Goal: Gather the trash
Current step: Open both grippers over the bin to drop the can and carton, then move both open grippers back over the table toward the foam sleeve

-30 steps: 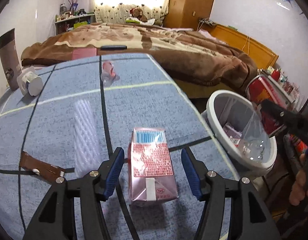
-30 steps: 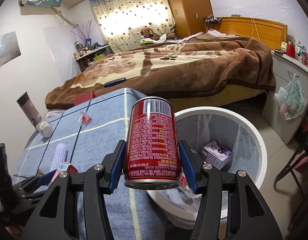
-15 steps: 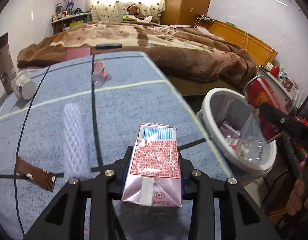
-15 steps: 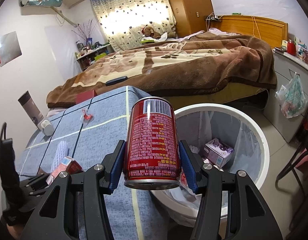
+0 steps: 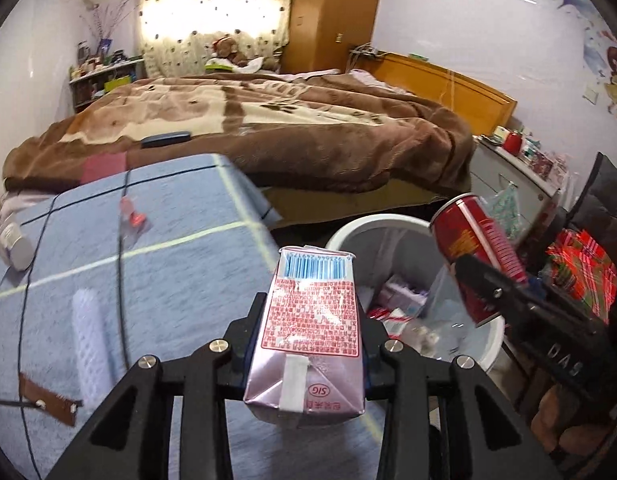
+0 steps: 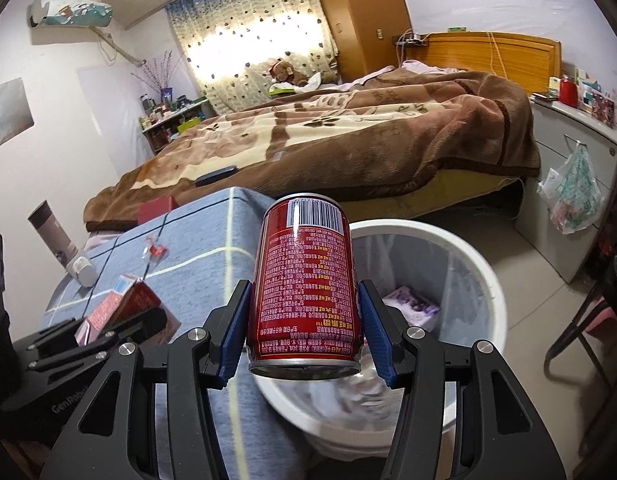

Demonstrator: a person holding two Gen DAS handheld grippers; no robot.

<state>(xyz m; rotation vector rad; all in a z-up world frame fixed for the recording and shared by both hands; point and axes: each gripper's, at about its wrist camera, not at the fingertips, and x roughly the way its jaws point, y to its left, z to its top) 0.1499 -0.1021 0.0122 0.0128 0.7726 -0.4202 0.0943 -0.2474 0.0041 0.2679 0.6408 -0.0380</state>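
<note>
My left gripper (image 5: 308, 344) is shut on a pink drink carton (image 5: 312, 328) and holds it above the blue table (image 5: 168, 272), near its right edge. My right gripper (image 6: 306, 320) is shut on a red can (image 6: 306, 280) and holds it over the near rim of the white bin (image 6: 480, 272). The bin (image 5: 372, 228) is lined with a clear bag and has trash in it. The can (image 5: 476, 256) and the carton (image 6: 120, 304) each show in the other view.
On the table lie a white foam net sleeve (image 5: 88, 336), a small red wrapper (image 5: 132, 216), a brown strap (image 5: 44, 396), a black cable (image 5: 120, 280) and a white bottle (image 5: 12, 240). A bed (image 6: 348, 136) stands behind. A grey cabinet (image 6: 568, 184) and a chair (image 6: 580, 320) stand right of the bin.
My left gripper closed on the carton, lifted it off the table and swung right toward the bin. The right gripper held the can almost still over the bin.
</note>
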